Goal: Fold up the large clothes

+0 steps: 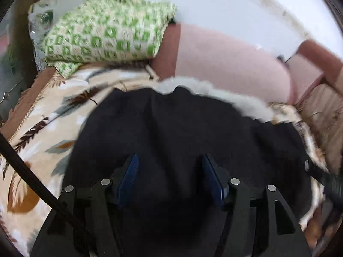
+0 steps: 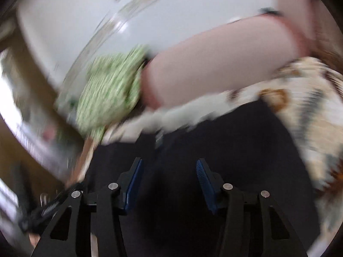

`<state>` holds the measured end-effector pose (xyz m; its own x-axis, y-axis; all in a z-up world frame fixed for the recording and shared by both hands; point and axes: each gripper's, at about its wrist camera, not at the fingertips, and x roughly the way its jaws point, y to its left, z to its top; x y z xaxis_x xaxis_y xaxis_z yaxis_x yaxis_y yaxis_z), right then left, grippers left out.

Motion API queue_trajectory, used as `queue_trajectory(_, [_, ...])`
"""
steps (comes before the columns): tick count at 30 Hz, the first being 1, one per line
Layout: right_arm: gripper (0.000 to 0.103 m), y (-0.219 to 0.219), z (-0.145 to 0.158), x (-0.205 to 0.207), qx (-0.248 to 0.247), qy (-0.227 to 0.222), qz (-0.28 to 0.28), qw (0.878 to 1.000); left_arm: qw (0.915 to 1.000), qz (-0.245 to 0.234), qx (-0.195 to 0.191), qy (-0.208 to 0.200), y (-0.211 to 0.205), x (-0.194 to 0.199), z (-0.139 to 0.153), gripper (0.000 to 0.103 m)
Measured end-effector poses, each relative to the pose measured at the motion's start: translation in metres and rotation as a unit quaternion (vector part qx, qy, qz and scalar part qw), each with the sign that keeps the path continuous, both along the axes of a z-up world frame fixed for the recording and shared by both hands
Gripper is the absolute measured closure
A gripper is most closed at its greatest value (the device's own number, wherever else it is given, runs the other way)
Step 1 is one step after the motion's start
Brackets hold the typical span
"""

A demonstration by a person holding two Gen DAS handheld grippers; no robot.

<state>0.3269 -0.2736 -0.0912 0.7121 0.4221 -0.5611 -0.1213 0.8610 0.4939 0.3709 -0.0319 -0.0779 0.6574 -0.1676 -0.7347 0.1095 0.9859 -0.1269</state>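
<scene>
A large black garment (image 1: pixel 182 128) with a pale grey fur trim (image 1: pixel 214 92) along its far edge lies on a floral beige cover (image 1: pixel 49 115). My left gripper (image 1: pixel 169 160) is open just above the black cloth, its blue pads (image 1: pixel 128 180) apart and holding nothing. In the blurred right wrist view the same black garment (image 2: pixel 225 141) and its pale trim (image 2: pixel 171 113) show. My right gripper (image 2: pixel 169 165) is open over the cloth, empty. The other gripper shows at the right edge of the left wrist view (image 1: pixel 321 175) and at the lower left of the right wrist view (image 2: pixel 51 207).
A folded green-and-cream checked cloth (image 1: pixel 107 27) lies at the far left, also in the right wrist view (image 2: pixel 111 90). A pink cushion (image 1: pixel 225 68) runs along the back against a white wall (image 1: pixel 235 6). A black cable (image 1: pixel 32 175) crosses the left.
</scene>
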Motion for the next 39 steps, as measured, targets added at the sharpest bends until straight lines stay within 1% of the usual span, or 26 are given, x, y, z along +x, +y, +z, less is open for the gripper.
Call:
queue_trajectory(1, [0.047, 0.010, -0.013, 0.011, -0.017, 0.014, 0.014, 1.000, 1.0000, 0.006, -0.001, -0.001, 0.002, 0.010, -0.004, 0.040])
queue_trajectory(2, [0.049, 0.011, -0.022, 0.015, -0.029, 0.017, 0.010, 0.999, 0.9999, 0.015, -0.001, -0.003, 0.006, 0.022, -0.008, 0.040])
queue_trajectory(3, [0.051, 0.006, -0.029, 0.020, -0.031, 0.012, 0.002, 0.999, 0.9997, 0.024, 0.002, -0.001, 0.011, 0.033, -0.011, 0.039])
queue_trajectory(4, [0.055, -0.001, -0.033, 0.023, -0.027, 0.010, -0.007, 1.000, 0.9993, 0.037, -0.004, 0.005, 0.018, 0.044, -0.014, 0.039])
queue_trajectory(5, [0.062, -0.011, -0.036, 0.025, -0.021, 0.013, -0.024, 0.999, 0.9989, 0.045, -0.011, 0.009, 0.023, 0.049, -0.016, 0.039])
queue_trajectory(6, [0.065, -0.021, -0.035, 0.027, -0.017, 0.016, -0.044, 0.999, 0.9981, 0.059, -0.017, 0.014, 0.031, 0.057, -0.019, 0.039])
queue_trajectory(7, [0.066, -0.036, -0.037, 0.029, -0.013, 0.019, -0.077, 0.997, 0.9973, 0.071, -0.010, 0.015, 0.037, 0.063, -0.022, 0.039])
queue_trajectory(8, [0.073, -0.046, -0.038, 0.028, -0.006, 0.021, -0.093, 0.995, 0.9968, 0.079, -0.006, 0.016, 0.042, 0.067, -0.026, 0.039])
queue_trajectory(9, [0.078, -0.064, -0.044, 0.028, 0.012, 0.028, -0.116, 0.993, 0.9965, 0.080, -0.014, 0.022, 0.050, 0.073, -0.031, 0.037])
queue_trajectory(10, [0.088, -0.073, -0.048, 0.030, 0.023, 0.033, -0.130, 0.991, 0.9960, 0.078, -0.034, 0.028, 0.057, 0.077, -0.035, 0.036])
queue_trajectory(11, [0.093, -0.087, -0.054, 0.028, 0.036, 0.042, -0.155, 0.986, 0.9955, 0.077, -0.046, 0.030, 0.064, 0.080, -0.038, 0.035])
queue_trajectory(13, [0.093, -0.105, -0.058, 0.023, 0.040, 0.051, -0.198, 0.978, 0.9942, 0.074, -0.073, 0.028, 0.074, 0.080, -0.042, 0.034])
queue_trajectory(15, [0.093, -0.118, -0.060, 0.021, 0.055, 0.056, -0.222, 0.972, 0.9931, 0.072, -0.089, 0.026, 0.077, 0.078, -0.043, 0.034])
queue_trajectory(18, [0.093, -0.135, -0.058, 0.011, 0.048, 0.060, -0.262, 0.962, 0.9904, 0.069, -0.116, 0.030, 0.085, 0.078, -0.043, 0.034])
queue_trajectory(19, [0.090, -0.142, -0.058, 0.008, 0.045, 0.063, -0.275, 0.958, 0.9893, 0.067, -0.125, 0.033, 0.089, 0.076, -0.041, 0.034])
queue_trajectory(22, [0.090, -0.156, -0.056, 0.000, 0.045, 0.072, -0.298, 0.951, 0.9853, 0.071, -0.151, 0.038, 0.103, 0.071, -0.033, 0.032])
queue_trajectory(23, [0.088, -0.157, -0.054, -0.001, 0.042, 0.073, -0.304, 0.949, 0.9839, 0.081, -0.155, 0.036, 0.112, 0.067, -0.029, 0.031])
queue_trajectory(24, [0.086, -0.160, -0.052, -0.004, 0.032, 0.074, -0.314, 0.946, 0.9840, 0.107, -0.139, 0.030, 0.121, 0.063, -0.024, 0.032])
queue_trajectory(25, [0.080, -0.160, -0.050, -0.007, 0.024, 0.074, -0.320, 0.944, 0.9836, 0.140, -0.111, 0.021, 0.132, 0.057, -0.018, 0.032])
queue_trajectory(26, [0.069, -0.161, -0.046, -0.011, 0.010, 0.073, -0.330, 0.941, 0.9829, 0.154, -0.100, 0.017, 0.141, 0.055, -0.016, 0.032])
queue_trajectory(27, [0.066, -0.162, -0.043, -0.016, 0.003, 0.068, -0.337, 0.939, 0.9822, 0.162, -0.093, 0.018, 0.151, 0.051, -0.014, 0.032])
queue_trajectory(29, [0.064, -0.156, -0.035, -0.019, -0.007, 0.058, -0.338, 0.939, 0.9813, 0.177, -0.073, 0.020, 0.169, 0.039, -0.008, 0.032])
queue_trajectory(32, [0.062, -0.143, -0.021, -0.025, -0.023, 0.040, -0.330, 0.943, 0.9824, 0.185, -0.027, -0.008, 0.176, 0.010, 0.009, 0.032])
queue_trajectory(34, [0.062, -0.125, -0.007, -0.032, -0.035, 0.022, -0.314, 0.949, 0.9817, 0.189, -0.002, -0.027, 0.171, -0.012, 0.020, 0.031])
queue_trajectory(37, [0.060, -0.091, 0.011, -0.039, -0.062, -0.006, -0.275, 0.959, 0.9819, 0.185, 0.004, -0.039, 0.159, -0.040, 0.025, 0.030])
queue_trajectory(39, [0.055, -0.068, 0.017, -0.043, -0.084, -0.019, -0.251, 0.964, 0.9825, 0.182, 0.004, -0.039, 0.154, -0.053, 0.024, 0.030])
